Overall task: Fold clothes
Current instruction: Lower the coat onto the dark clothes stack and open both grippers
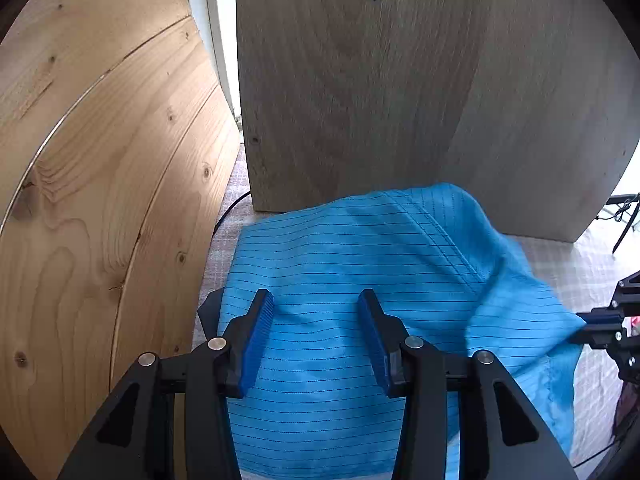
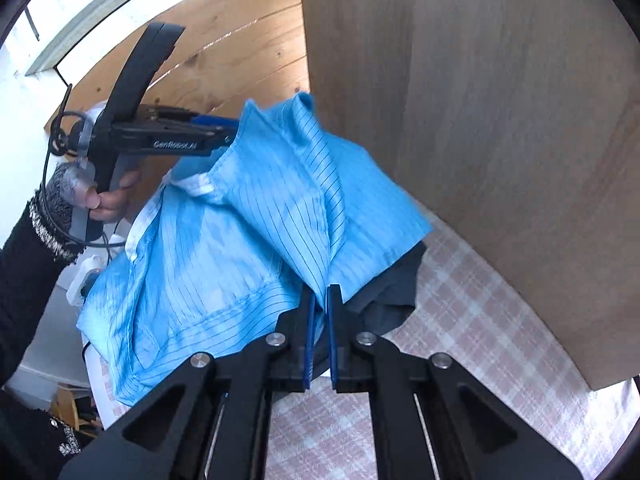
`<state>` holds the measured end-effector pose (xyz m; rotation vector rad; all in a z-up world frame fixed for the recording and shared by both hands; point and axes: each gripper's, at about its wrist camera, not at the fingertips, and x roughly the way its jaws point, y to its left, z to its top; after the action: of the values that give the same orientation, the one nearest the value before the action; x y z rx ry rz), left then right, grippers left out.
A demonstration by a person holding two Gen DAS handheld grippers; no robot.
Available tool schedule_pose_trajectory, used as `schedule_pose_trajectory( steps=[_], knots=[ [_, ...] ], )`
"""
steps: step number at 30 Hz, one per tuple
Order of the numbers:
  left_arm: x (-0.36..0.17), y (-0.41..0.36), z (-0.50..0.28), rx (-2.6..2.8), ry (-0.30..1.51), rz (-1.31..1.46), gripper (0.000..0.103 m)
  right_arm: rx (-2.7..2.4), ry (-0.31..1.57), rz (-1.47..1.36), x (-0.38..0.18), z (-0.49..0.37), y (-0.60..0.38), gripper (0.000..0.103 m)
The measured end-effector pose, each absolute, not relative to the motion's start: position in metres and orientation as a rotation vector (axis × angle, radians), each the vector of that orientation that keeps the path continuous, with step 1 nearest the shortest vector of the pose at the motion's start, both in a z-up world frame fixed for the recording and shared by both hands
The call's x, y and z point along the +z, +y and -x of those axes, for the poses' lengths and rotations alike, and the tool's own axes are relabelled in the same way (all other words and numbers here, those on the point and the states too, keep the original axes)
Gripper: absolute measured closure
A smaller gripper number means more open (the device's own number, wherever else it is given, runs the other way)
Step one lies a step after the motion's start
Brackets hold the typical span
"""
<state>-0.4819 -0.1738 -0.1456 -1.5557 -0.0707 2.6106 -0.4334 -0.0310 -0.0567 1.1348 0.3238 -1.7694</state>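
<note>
Grey wooden panel (image 1: 400, 80) as landmark. Blue pinstriped cloth garment (image 1: 340, 260) lies in front of it on the pink-checked surface (image 2: 460, 320). Right tongs (image 2: 320, 300) pinch its fold; left tongs (image 1: 316, 300) gape directly above it, nearer the panel.

garment (image 1: 352, 264) on checked cloth (image 2: 460, 320), before board (image 1: 400, 80), dark fabric (image 2: 392, 292) beneath

The blue garment (image 1: 360, 260) is thin, smooth cloth with fine dark pinstripes and a faint sheen. Beneath it lies a matt checked pink tablecloth (image 2: 472, 320) – woven, slightly rough. Knotty pine boards (image 1: 100, 200) look raw; the grey panel (image 1: 400, 80) – matt, grained wood
</note>
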Motion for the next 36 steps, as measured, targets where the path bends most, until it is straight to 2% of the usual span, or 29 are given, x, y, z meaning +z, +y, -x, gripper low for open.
schedule_pose_trajectory(
  steps=[2, 6, 10, 11, 13, 15, 18, 19, 20, 24, 25, 27, 31, 33, 34, 35, 36],
  knots=[
    [-0.129, -0.175, 0.476, 2.637, -0.077, 1.507, 0.061, -1.787, 0.186, -1.064, -0.032, 0.447, -0.031, 0.084],
    [-0.101, -0.178, 0.443, 2.677, -0.068, 1.422, 0.060, -1.768, 0.218, -0.989, -0.014, 0.456, -0.082, 0.084],
    [-0.101, -0.185, 0.399, 2.656, -0.118, 1.399, 0.057, -1.714, 0.309, -1.056, -0.059, 0.457, -0.151, 0.081],
    [-0.109, -0.187, 0.391, 2.635, -0.135, 1.418, 0.054, -1.733, 0.368, -1.100, -0.076, 0.462, -0.163, 0.080],
    [-0.127, -0.192, 0.378, 2.625, -0.135, 1.510, 0.056, -1.779, 0.499, -1.204, -0.110, 0.475, -0.181, 0.080],
    [-0.138, -0.201, 0.362, 2.627, -0.187, 1.566, 0.059, -1.821, 0.482, -1.209, -0.109, 0.478, -0.168, 0.080],
    [-0.131, -0.203, 0.330, 2.641, -0.262, 1.501, 0.059, -1.852, 0.352, -1.158, -0.077, 0.464, -0.114, 0.077],
    [-0.124, -0.197, 0.318, 2.649, -0.242, 1.472, 0.059, -1.852, 0.314, -1.150, -0.068, 0.456, -0.094, 0.074],
    [-0.116, -0.190, 0.308, 2.648, -0.219, 1.437, 0.059, -1.850, 0.273, -1.150, -0.062, 0.447, -0.073, 0.065],
    [-0.094, -0.131, 0.286, 2.523, -0.049, 1.311, 0.056, -1.804, 0.123, -1.236, -0.065, 0.419, -0.007, 0.064],
    [-0.097, -0.114, 0.285, 2.489, 0.019, 1.308, 0.054, -1.802, 0.117, -1.249, -0.065, 0.414, 0.003, 0.065],
    [-0.101, -0.079, 0.282, 2.418, 0.152, 1.297, 0.052, -1.807, 0.142, -1.269, -0.066, 0.408, 0.017, 0.075],
    [-0.119, -0.023, 0.280, 2.300, 0.371, 1.293, 0.052, -1.780, 0.243, -1.302, -0.088, 0.403, 0.009, 0.082],
    [-0.135, -0.016, 0.286, 2.284, 0.401, 1.326, 0.067, -1.740, 0.302, -1.315, -0.101, 0.399, -0.003, 0.084],
    [-0.142, -0.017, 0.291, 2.289, 0.409, 1.352, 0.090, -1.714, 0.325, -1.322, -0.108, 0.397, -0.009, 0.084],
    [-0.145, -0.020, 0.294, 2.292, 0.400, 1.377, 0.100, -1.689, 0.348, -1.330, -0.114, 0.394, -0.015, 0.084],
    [-0.144, -0.024, 0.295, 2.293, 0.373, 1.386, 0.100, -1.663, 0.371, -1.337, -0.120, 0.392, -0.021, 0.085]
  ],
)
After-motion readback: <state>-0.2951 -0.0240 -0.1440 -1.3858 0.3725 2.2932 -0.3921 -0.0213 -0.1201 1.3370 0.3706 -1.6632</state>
